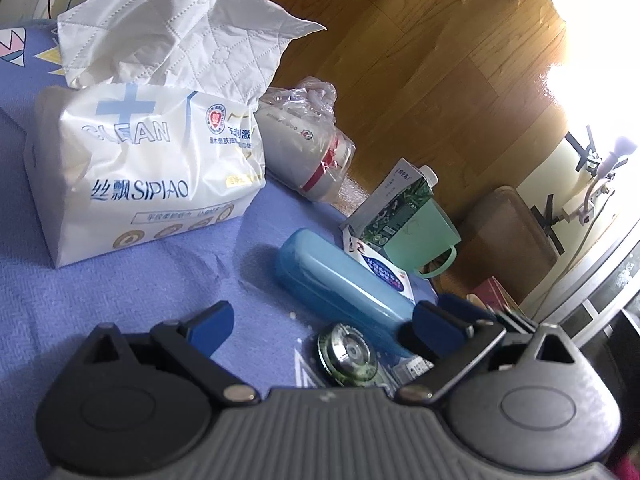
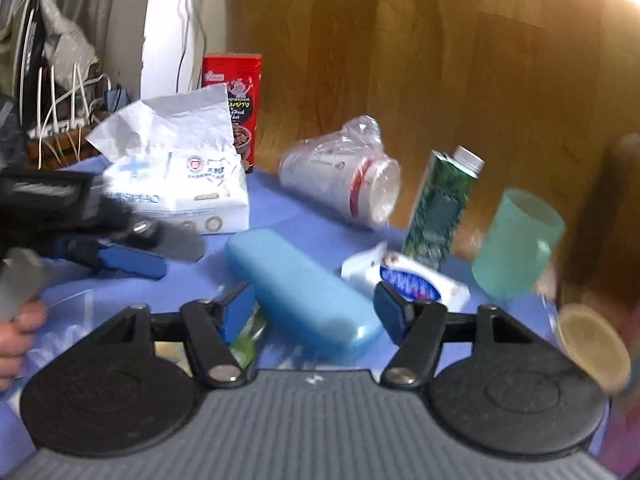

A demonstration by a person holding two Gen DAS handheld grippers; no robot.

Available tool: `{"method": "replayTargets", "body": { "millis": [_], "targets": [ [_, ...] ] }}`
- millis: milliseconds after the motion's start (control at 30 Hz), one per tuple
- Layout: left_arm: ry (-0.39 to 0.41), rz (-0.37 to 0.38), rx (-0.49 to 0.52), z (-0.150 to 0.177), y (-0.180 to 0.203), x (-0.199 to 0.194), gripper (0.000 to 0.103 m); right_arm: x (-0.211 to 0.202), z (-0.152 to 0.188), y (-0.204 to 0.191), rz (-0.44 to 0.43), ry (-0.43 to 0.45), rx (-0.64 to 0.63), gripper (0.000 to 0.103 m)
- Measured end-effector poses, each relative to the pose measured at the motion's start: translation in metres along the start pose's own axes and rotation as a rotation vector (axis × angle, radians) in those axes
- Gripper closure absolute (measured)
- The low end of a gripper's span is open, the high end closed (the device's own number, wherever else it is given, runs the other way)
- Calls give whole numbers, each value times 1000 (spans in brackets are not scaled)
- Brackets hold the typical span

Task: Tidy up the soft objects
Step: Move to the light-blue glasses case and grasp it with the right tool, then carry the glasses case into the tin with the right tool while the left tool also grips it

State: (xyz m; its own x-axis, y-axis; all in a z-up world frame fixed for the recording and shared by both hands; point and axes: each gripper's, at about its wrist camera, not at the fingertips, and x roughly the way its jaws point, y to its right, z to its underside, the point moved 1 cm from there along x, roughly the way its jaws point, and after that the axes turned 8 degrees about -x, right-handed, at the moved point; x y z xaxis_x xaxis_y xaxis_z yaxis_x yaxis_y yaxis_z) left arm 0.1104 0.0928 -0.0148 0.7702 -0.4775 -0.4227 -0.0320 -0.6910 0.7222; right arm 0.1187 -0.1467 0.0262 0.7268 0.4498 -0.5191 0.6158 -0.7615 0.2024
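A white pack of SIPIAO tissues (image 1: 148, 168) stands on the blue cloth (image 1: 100, 300) with a tissue (image 1: 172, 32) pulled up from its top. It also shows in the right wrist view (image 2: 180, 184). My left gripper (image 1: 320, 326) is open and empty, low over the cloth, in front of the pack and near a blue plastic case (image 1: 340, 280). In the right wrist view the left gripper (image 2: 132, 256) sits at the left. My right gripper (image 2: 316, 310) is open and empty, with the blue case (image 2: 300, 284) lying between its fingers.
A bagged stack of cups (image 1: 308, 148) lies on its side. A green carton (image 2: 440, 204), a mint green mug (image 2: 516, 240) and a small white-and-blue packet (image 2: 416, 280) stand at the right. A red box (image 2: 236, 100) stands behind the tissues. A round tin (image 1: 348, 356) lies near the left gripper. Wooden floor lies beyond the cloth's edge.
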Motion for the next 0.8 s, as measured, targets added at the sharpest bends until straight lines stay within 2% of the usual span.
{"method": "replayTargets", "body": {
  "millis": [33,67,133,200,267,400,500,567,633,667,733,800],
  "targets": [
    [1,1,0,0,0,0,4,8,-1,4,-28,-5,-16,19],
    [1,1,0,0,0,1,4,17,-1,7,-55,-22,-33,17],
    [1,0,1,-1,0,2,4,34,0,13,-91,-78,-54,17],
    [0,0,2,-2,0,3,4,39,1,17,-126,-81,-19,17],
    [-3,2,3,-2,0,4,4,38,1,25,-148,-99,63,30],
    [-28,23,17,-1,2,7,1,21,5,26,-196,-112,190,35],
    [-69,53,51,3,8,12,1,2,10,22,-254,-120,336,44],
    [-83,67,81,7,13,13,7,-10,18,14,-300,-110,423,46],
    [-100,72,112,10,17,14,17,-25,28,1,-313,-95,436,46],
    [-107,72,125,12,19,15,28,-36,31,-8,-286,-71,409,46],
    [-122,86,138,14,20,16,60,-54,34,-25,-221,-35,334,46],
    [-157,119,151,17,23,19,63,-67,40,-40,-169,-32,283,45]
  ]
}}
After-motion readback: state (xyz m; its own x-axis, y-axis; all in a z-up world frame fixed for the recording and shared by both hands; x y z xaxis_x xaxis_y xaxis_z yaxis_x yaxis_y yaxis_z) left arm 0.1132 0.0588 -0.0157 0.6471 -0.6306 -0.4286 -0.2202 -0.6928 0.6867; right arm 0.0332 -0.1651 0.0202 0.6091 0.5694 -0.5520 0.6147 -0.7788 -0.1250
